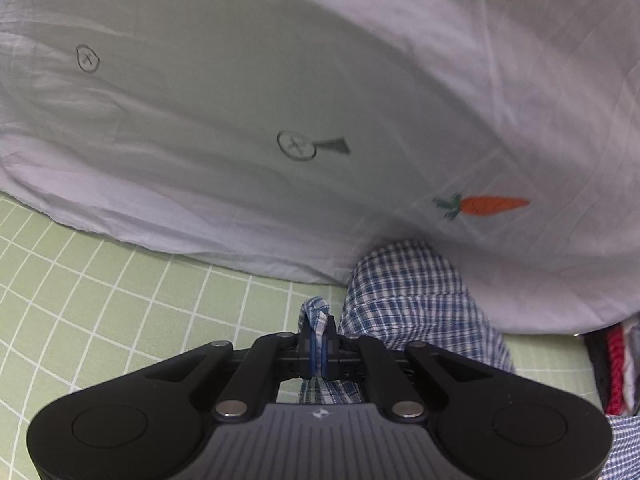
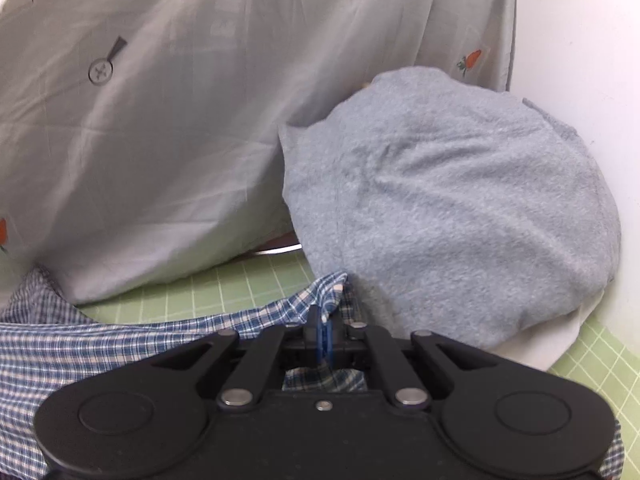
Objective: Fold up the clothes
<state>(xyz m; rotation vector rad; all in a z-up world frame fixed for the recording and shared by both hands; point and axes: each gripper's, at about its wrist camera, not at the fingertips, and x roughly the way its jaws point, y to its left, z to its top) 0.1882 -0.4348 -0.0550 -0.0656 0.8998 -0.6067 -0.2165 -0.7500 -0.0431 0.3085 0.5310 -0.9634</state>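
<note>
Clearly, both grippers are clamped on the blue-and-white checked garment (image 1: pixel 408 292). The left gripper (image 1: pixel 319 336) has its jaws together on a small fold of the checked cloth, which bunches up just to its right over the green gridded mat (image 1: pixel 120 300) on the counter. The right gripper (image 2: pixel 324 330) pinches a raised corner of the same garment, whose cloth spreads away to its left across the mat. Behind hangs a pale white sheet (image 1: pixel 280 80) printed with an orange carrot (image 1: pixel 494 205) and circled cross marks (image 1: pixel 296 145); faint lettering shows through the sheet in the right wrist view but cannot be read. A grey-blue fleece cloth (image 2: pixel 452 204) is heaped just beyond the right gripper.
</note>
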